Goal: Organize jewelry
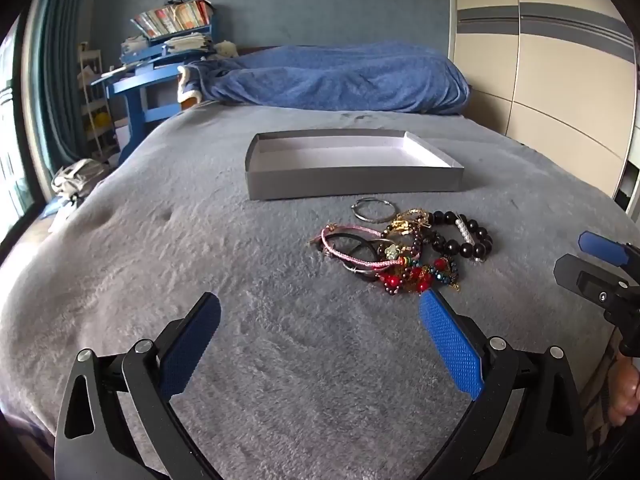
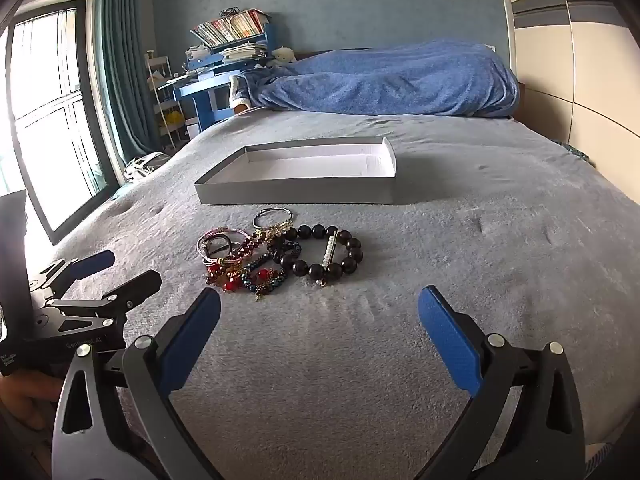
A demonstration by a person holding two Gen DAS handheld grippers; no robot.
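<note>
Two grippers: left gripper (image 1: 320, 328) and right gripper (image 2: 320, 320), both tilted down over the blanket (image 1: 200, 240), neither holding anything.
Left jaws: spread wide, nothing between them but blanket.
Right jaws: spread wide too, likewise bare.
Jewelry: one tangled pile (image 1: 404, 248) just ahead of both pairs of jaws, off the right fingertip of the left gripper and off the left fingertip of the right one.
Pieces: black beads (image 2: 320, 256) on the side nearest the right jaws; pink cord (image 1: 352, 244) on the side nearest the left jaws; red beads (image 1: 404, 280) closest to the left gripper's right pad; silver ring (image 1: 372, 210) at the far edge, alone.
Box (image 1: 352, 184): open, nothing in it, straight beyond the pile from either jaws.
Step in hand: I judge it is the first pick; nothing has gone into the box yet.
Doing it well: start with a piece at the pile's edge, such as the black beads for the right jaws, since the middle looks knotted.
Grip: bring one pad under the strand and one over, pressing into the soft pile of the blanket.
Risk: a lifted strand may drag its neighbours along, so raise it slowly.
</note>
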